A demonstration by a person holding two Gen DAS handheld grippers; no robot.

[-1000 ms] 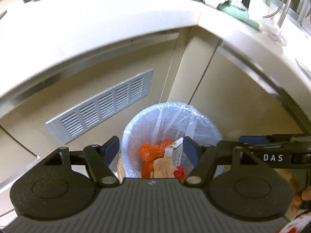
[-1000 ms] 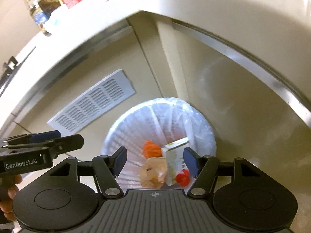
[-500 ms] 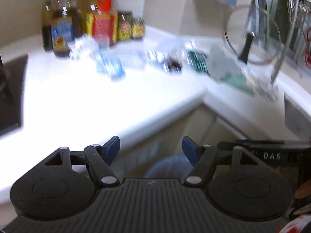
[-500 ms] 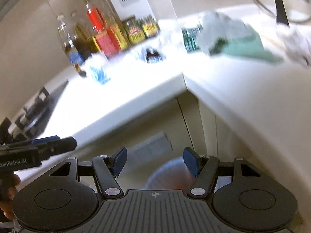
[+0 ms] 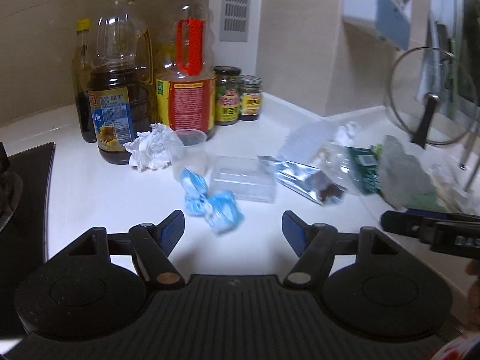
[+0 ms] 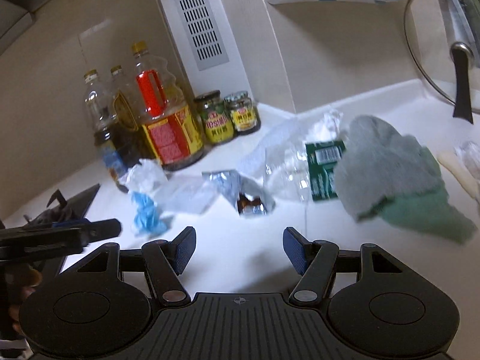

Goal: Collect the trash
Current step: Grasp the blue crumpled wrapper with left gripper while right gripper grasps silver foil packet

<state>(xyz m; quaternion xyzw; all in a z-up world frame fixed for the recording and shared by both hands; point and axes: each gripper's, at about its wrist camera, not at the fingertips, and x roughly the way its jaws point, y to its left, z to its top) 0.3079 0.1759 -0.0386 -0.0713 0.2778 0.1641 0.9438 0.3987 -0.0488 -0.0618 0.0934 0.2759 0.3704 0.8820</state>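
left tool (image 5: 233, 229) agape | right tool (image 6: 239, 244) agape | blue wad (image 5: 210, 202) on counter (image 5: 105, 198)

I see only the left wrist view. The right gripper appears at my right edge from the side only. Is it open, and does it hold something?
Observer: In the right wrist view the right gripper is open, its jaws wide apart, with nothing between them.
Operator: What lies ahead of it?
Observer: The torn silver foil pouch lies on the white counter, its open mouth turned toward the gripper.
Operator: The grey shape on my right is blurred. What is it?
Observer: A crumpled cloth, grey on top and green underneath.
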